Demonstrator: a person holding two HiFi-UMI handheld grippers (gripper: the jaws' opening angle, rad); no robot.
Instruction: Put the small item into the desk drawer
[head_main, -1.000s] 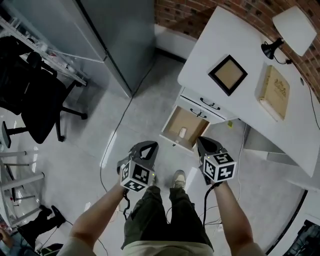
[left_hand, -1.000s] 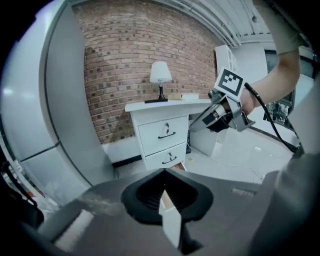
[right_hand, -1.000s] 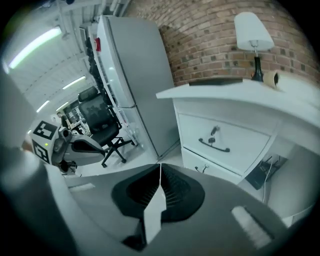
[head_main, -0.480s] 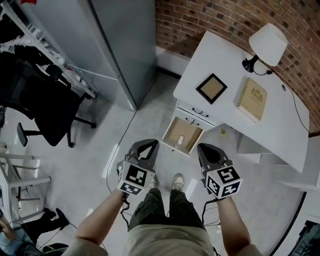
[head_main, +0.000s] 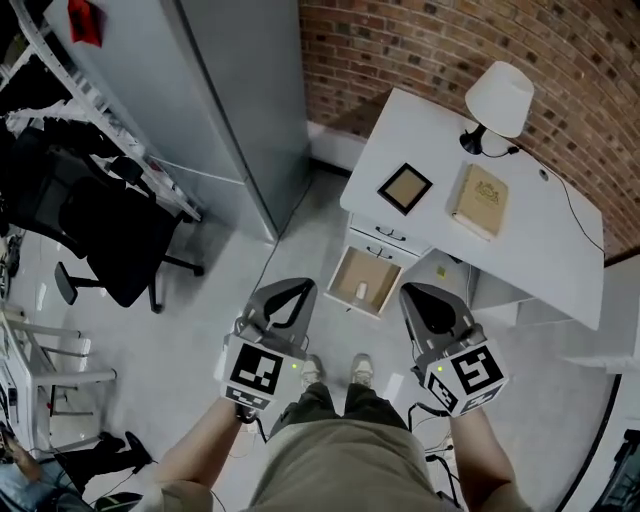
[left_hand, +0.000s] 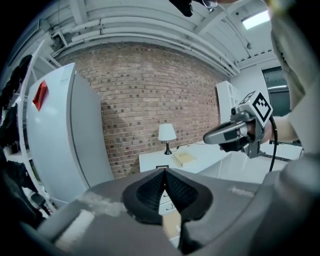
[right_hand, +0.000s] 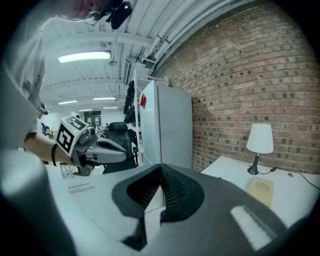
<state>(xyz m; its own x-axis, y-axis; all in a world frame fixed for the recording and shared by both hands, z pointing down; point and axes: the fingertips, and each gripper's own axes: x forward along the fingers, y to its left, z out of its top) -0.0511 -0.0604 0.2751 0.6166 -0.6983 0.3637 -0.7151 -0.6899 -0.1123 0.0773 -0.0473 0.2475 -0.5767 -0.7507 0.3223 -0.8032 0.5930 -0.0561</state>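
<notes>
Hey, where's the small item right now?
In the middle of the head view, the small item lies inside the open desk drawer, pulled out from the white desk, just below the picture frame.

Even, shadowless ceiling-strip light (right_hand: 82, 57); gripper views sharply fisheye-bent, dark-cornered, nearest parts blurred.

The drawer (head_main: 345, 272) stands pulled open, with white walls and a bare tan floor. The item (head_main: 361, 291), small and pale, lies near the middle of that floor.
</notes>
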